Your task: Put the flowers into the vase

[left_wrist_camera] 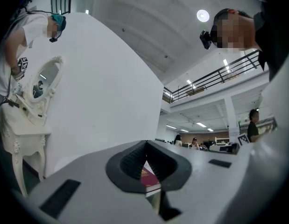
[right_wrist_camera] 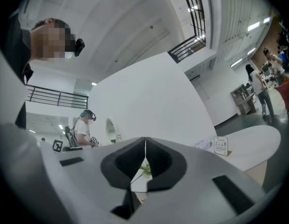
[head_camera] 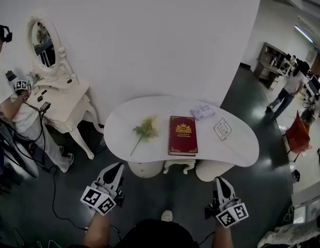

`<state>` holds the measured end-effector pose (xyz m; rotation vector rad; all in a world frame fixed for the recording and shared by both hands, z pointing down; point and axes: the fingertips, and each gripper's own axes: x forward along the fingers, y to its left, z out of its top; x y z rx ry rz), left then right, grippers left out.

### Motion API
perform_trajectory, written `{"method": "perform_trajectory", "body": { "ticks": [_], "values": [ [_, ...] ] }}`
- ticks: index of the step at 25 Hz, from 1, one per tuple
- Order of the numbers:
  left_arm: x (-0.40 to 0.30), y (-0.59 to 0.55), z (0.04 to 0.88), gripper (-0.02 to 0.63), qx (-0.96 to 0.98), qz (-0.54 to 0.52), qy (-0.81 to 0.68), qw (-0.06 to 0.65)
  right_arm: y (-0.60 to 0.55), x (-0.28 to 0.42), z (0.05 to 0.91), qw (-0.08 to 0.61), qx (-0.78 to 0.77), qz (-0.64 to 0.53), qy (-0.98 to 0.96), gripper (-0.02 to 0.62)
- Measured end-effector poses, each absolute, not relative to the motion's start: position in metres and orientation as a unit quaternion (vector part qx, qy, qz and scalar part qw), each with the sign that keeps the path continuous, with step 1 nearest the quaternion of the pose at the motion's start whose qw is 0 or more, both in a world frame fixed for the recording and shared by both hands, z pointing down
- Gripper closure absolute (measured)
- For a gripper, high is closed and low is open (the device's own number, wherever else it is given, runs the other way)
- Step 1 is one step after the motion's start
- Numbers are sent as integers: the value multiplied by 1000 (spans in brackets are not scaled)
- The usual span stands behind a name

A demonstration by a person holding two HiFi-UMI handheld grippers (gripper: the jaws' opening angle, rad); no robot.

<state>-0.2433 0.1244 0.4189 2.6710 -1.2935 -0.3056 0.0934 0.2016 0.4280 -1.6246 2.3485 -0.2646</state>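
Observation:
A small sprig of pale yellow-green flowers (head_camera: pixel 144 130) lies on the left half of the white oval table (head_camera: pixel 149 154), its stem pointing towards me. No vase shows in any view. My left gripper (head_camera: pixel 115 168) hangs short of the table's near edge, below the sprig, with its jaws shut and empty (left_wrist_camera: pixel 145 143). The right gripper (head_camera: pixel 222 182) is level with it further right, also short of the table, jaws shut on nothing (right_wrist_camera: pixel 145 139). In the right gripper view, the flowers (right_wrist_camera: pixel 145 170) peek through the gap under the jaws.
A red book (head_camera: pixel 182 135) lies mid-table, with a tissue pack (head_camera: pixel 202 111) and a small card (head_camera: pixel 222 128) to its right. Wicker stools (head_camera: pixel 145 168) stand under the table. A person sits at a white vanity with a mirror (head_camera: pixel 61 94) at left. Cables run over the dark floor.

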Motion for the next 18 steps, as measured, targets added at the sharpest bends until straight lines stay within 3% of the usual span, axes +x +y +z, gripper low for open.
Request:
{"method": "perform_trajectory", "body": {
  "ticks": [7, 18],
  "values": [
    [-199, 92, 423, 595, 881, -105, -456, 65, 156, 149, 420, 132, -543, -91, 824, 571],
    [-159, 74, 432, 595, 869, -58, -486, 71, 114, 170, 430, 113, -503, -105, 850, 571]
  ]
}}
